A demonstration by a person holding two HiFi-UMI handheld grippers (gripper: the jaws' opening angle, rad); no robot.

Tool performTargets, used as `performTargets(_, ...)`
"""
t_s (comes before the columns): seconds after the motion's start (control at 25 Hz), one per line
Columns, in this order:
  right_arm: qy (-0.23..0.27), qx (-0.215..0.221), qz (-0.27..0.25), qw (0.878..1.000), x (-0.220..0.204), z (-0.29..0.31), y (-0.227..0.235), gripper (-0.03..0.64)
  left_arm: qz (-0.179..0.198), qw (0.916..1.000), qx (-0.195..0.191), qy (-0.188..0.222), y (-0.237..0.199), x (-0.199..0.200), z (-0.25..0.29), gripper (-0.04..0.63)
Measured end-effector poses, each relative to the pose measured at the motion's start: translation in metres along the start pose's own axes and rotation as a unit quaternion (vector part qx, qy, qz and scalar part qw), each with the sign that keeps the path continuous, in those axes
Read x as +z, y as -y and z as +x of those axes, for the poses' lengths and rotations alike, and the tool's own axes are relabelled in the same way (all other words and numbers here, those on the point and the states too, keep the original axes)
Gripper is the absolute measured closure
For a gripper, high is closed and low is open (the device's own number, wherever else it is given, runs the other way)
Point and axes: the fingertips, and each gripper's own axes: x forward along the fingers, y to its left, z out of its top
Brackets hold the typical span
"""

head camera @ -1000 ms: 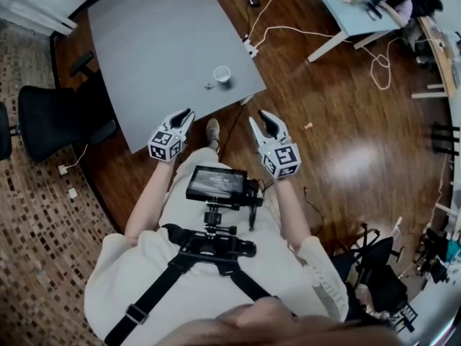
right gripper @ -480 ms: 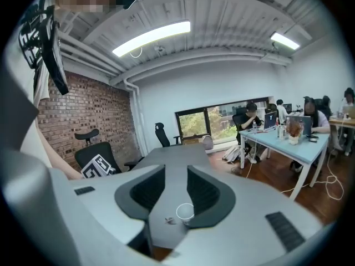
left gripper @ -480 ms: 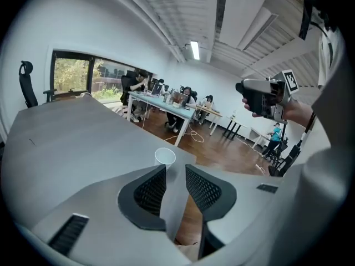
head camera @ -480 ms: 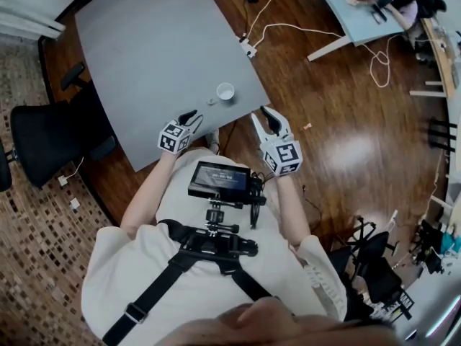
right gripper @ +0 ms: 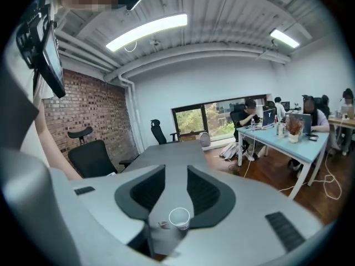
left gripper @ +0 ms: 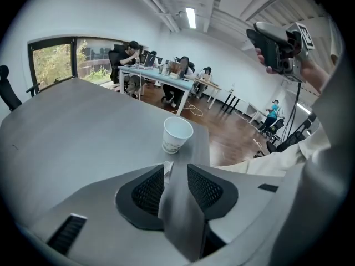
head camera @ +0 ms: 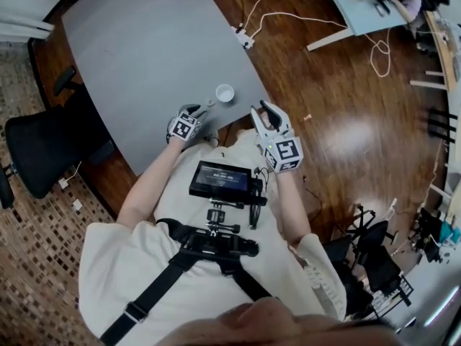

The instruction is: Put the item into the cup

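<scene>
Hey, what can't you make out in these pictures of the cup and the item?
- Item: what it is. Tiny in the head view. In the left gripper view the left gripper, whose jaws have just been opening with the item at their tips, ungripped, covers most of it.
- Cup, inside bottom: left gripper view, hidden by its own wall.
- Cup's print: same view, blurred.
</scene>
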Motion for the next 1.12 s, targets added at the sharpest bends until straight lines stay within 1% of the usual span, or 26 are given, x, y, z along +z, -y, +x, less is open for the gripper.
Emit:
performTargets(0.28,-0.023,0.028,0.000,0.999,-0.003,0.023,0.000,0.466,0.016,0.9982,0.031,-0.048,-0.023,-0.025,0.029,0.459)
performTargets(0.48,-0.042,0.048,-0.005,0.998,0.002,0.031,0.003,0.466,-0.005,0.9955,0.057,-0.075,-0.034,-0.049,0.031,0.460)
performTargets(0.6,-0.048,0.059,-0.009,0.997,0.003,0.037,0.006,0.466,-0.011,0.9946,0.061,-0.082,-0.039,-0.061,0.025,0.460)
performTargets(0.64,-0.051,0.063,-0.010,0.997,0.002,0.039,0.010,0.466,-0.010,0.9944,0.062,-0.085,-0.040,-0.062,0.026,0.473)
performTargets(0.72,-0.056,0.069,-0.009,0.996,-0.002,0.043,0.021,0.466,0.002,0.9932,0.066,-0.096,-0.041,-0.057,0.035,0.524)
performTargets(0.8,-0.060,0.074,-0.004,0.995,-0.006,0.049,0.036,0.466,0.010,0.9918,0.066,-0.108,-0.041,-0.050,0.052,0.590)
performTargets(0.84,-0.062,0.076,-0.002,0.995,-0.008,0.052,0.043,0.466,0.011,0.9914,0.065,-0.113,-0.040,-0.047,0.059,0.594)
performTargets(0.92,-0.062,0.078,0.002,0.995,-0.009,0.056,0.048,0.466,0.011,0.9914,0.064,-0.114,-0.041,-0.046,0.061,0.595)
performTargets(0.96,-0.060,0.078,0.003,0.995,-0.006,0.057,0.042,0.466,0.011,0.9919,0.065,-0.109,-0.043,-0.047,0.054,0.595)
performTargets(1.08,-0.053,0.074,0.001,0.996,0.002,0.055,0.016,0.466,0.008,0.9942,0.072,-0.079,-0.046,-0.044,0.015,0.595)
performTargets(1.12,-0.052,0.072,0.001,0.996,0.003,0.054,0.014,0.466,0.006,0.9950,0.074,-0.067,-0.044,-0.038,0.005,0.595)
